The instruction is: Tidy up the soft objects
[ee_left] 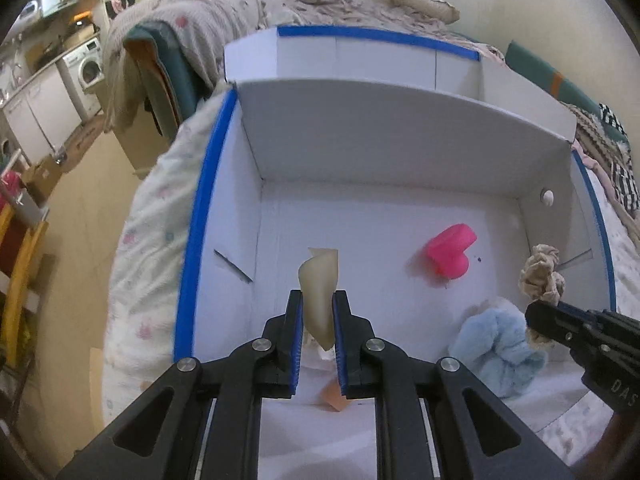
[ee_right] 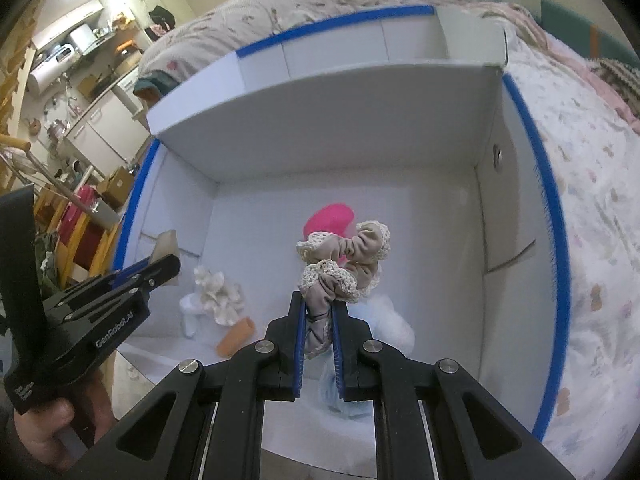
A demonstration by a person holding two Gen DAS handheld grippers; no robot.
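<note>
Beige lace-edged scrunchie (ee_right: 344,260) pinched between right gripper (ee_right: 319,312) fingers (ee_right: 299,320) above white box (ee_right: 516,208).

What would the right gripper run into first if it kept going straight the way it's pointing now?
Most likely the pink heart-shaped object on the box floor, straight ahead past the beige scrunchie that the right gripper holds. Behind it stands the white box wall. Depth is hard to judge.

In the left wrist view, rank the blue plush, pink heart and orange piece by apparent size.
1. blue plush
2. pink heart
3. orange piece
The plush sits nearer the camera, and the orange piece is partly hidden.
</note>
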